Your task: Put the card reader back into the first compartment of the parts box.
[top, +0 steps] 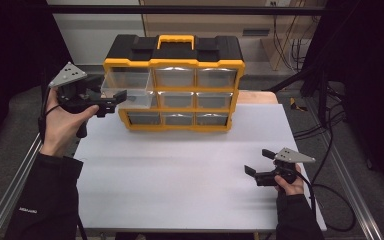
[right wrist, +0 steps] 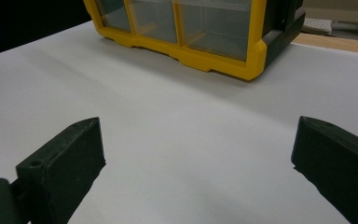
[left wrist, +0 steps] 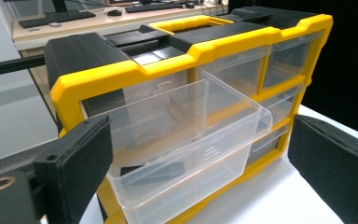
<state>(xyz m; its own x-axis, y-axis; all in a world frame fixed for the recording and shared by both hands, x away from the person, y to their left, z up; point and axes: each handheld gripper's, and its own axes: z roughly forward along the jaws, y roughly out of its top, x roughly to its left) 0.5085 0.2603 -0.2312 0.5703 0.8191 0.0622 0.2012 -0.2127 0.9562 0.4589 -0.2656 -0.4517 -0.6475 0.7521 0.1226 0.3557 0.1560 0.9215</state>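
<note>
The left tongs [top: 114, 101] stand spread, jaws either side of the clear drawer [left wrist: 186, 140] and not pressing it. That drawer sticks well out of the top left slot of the yellow organizer [top: 174, 90] at the back of the table [top: 180, 165]. It looks light, thin-walled and slick, probably flexing if squeezed; best taken by its front lip. The right tongs [top: 256, 162] are spread over bare table

Clear glossy plastic drawer [left wrist: 186, 140]

Left tongs [top: 111, 101] raised, jaws apart; right tongs [top: 258, 162] low, jaws apart.
</note>
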